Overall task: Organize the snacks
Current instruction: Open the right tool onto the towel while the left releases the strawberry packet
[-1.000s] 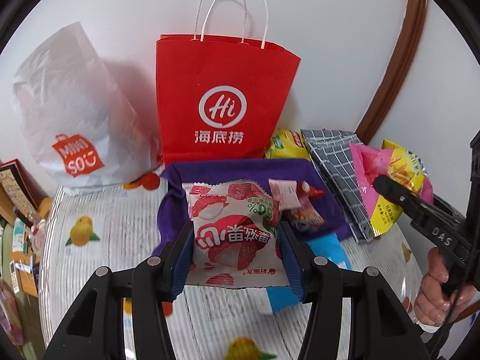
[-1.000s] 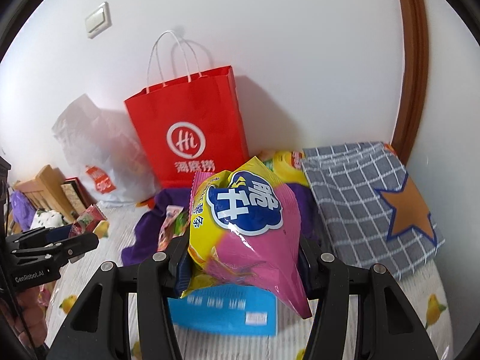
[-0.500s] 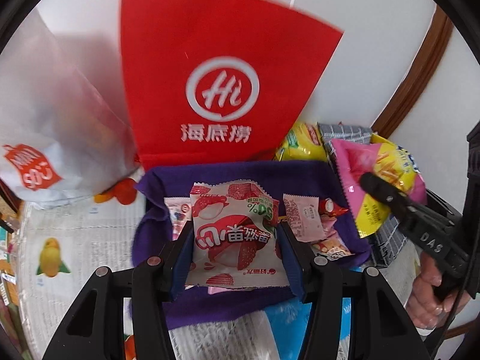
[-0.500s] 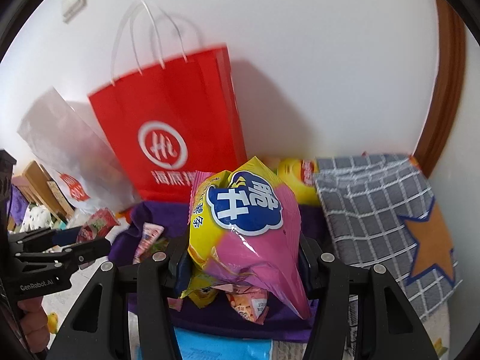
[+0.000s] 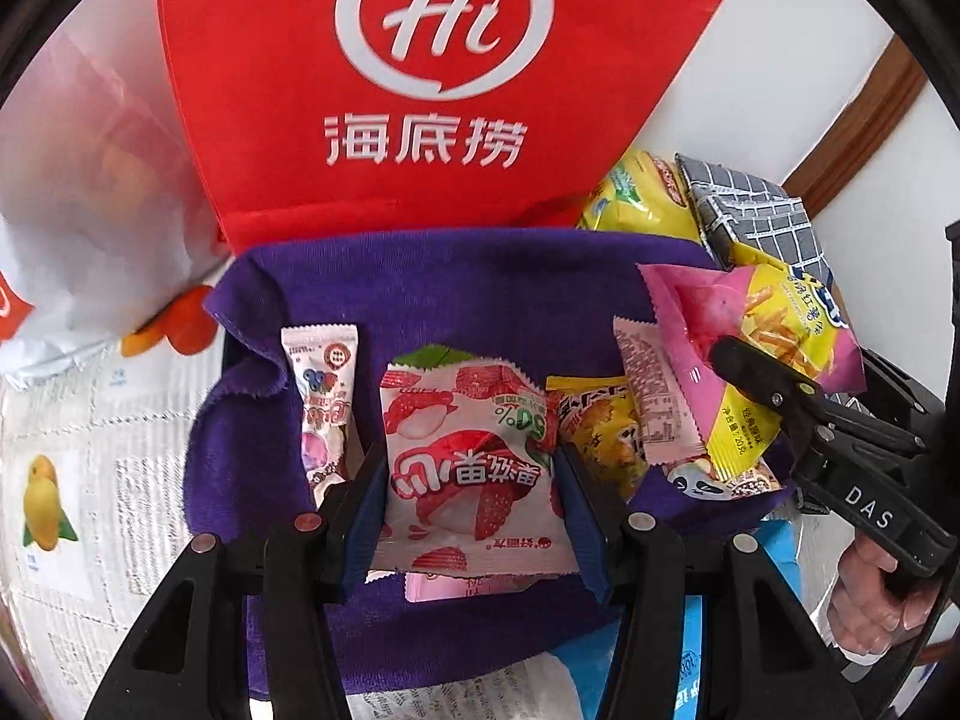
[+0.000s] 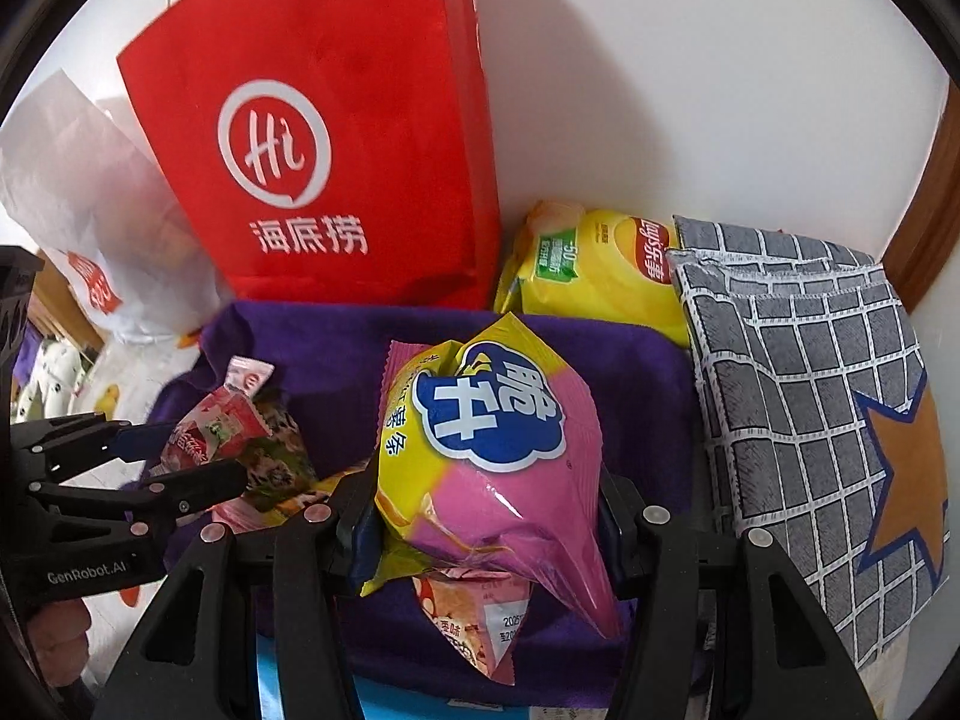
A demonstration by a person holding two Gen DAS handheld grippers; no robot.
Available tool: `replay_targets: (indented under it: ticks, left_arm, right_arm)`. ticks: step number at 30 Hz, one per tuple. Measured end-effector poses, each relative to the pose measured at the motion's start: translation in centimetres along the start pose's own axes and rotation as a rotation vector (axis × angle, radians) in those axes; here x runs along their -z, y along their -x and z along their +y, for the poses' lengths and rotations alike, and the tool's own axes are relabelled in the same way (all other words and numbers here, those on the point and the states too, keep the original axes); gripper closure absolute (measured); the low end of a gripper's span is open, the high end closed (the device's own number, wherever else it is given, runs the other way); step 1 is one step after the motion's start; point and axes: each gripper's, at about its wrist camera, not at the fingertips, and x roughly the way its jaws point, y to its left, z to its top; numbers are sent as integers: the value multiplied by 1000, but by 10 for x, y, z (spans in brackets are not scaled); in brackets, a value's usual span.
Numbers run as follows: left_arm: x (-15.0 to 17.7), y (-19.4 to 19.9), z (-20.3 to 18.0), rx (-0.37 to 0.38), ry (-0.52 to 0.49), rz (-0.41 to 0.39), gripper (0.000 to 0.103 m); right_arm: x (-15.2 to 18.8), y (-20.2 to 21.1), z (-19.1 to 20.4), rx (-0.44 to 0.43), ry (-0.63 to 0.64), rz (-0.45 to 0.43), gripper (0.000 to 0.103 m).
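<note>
My left gripper (image 5: pixel 468 480) is shut on a white and red lychee candy packet (image 5: pixel 468 468), held low over the purple cloth-lined bin (image 5: pixel 456 282). My right gripper (image 6: pixel 486 516) is shut on a pink and yellow chip bag (image 6: pixel 480 456), also over the purple bin (image 6: pixel 336 348). Several small snack packets lie in the bin, among them a pink one (image 5: pixel 321 402) at the left and a yellow one (image 5: pixel 594 426) at the right. In the left wrist view the right gripper (image 5: pixel 774 390) shows at the right with the chip bag (image 5: pixel 756 336). The left gripper (image 6: pixel 174 456) shows at the left of the right wrist view.
A red paper bag (image 5: pixel 432 78) stands against the wall behind the bin. A white plastic bag (image 5: pixel 84 198) sits to its left, a yellow chip bag (image 6: pixel 594 264) and a grey checked cloth bag (image 6: pixel 810 384) to its right. A blue packet (image 5: pixel 690 666) lies at the bin's near edge.
Both grippers have moved forward and down toward the purple bin, each still holding its snack. The bin and the red bag now fill much more of both views.
</note>
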Motion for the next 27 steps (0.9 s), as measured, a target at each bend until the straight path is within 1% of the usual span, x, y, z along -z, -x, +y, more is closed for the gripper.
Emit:
replay_targets:
  ticks: [6,10,14,17,18,19,22,25,27]
  left_arm:
    - [1,-8,5,-16,14,19,51]
    - [2,-8,4,-26,9,13,51]
    - [1,-8,3,-45,5,19,50]
    - [0,-6,2,-46,-2,19,48]
    - [0,-3,2,-45,-8,15,45]
    - [0,0,1,-49,-11,7,40]
    - [-1,12,1,-64,-10,-22,29]
    - [0,28,-1,-68,-5,-42,23]
    - [1,40,-3,-85,-6,-65,21]
  right_arm:
    - [1,-9,-2,13,9,26,47]
    - [1,-9,-6,20,-8,40,47]
    - [0,-5,-8,30,-4,38,47]
    - [-1,1,-8,32,-1,23,45]
    - [-1,3,-7,34,2,17,42]
    - [-2,6,-7,37,7,7,40]
    - [-2,17,-3,37,18,-26,40]
    - [-2,34,0,48,17,-66,38]
    - [-1,48,3,58,17,-88,38]
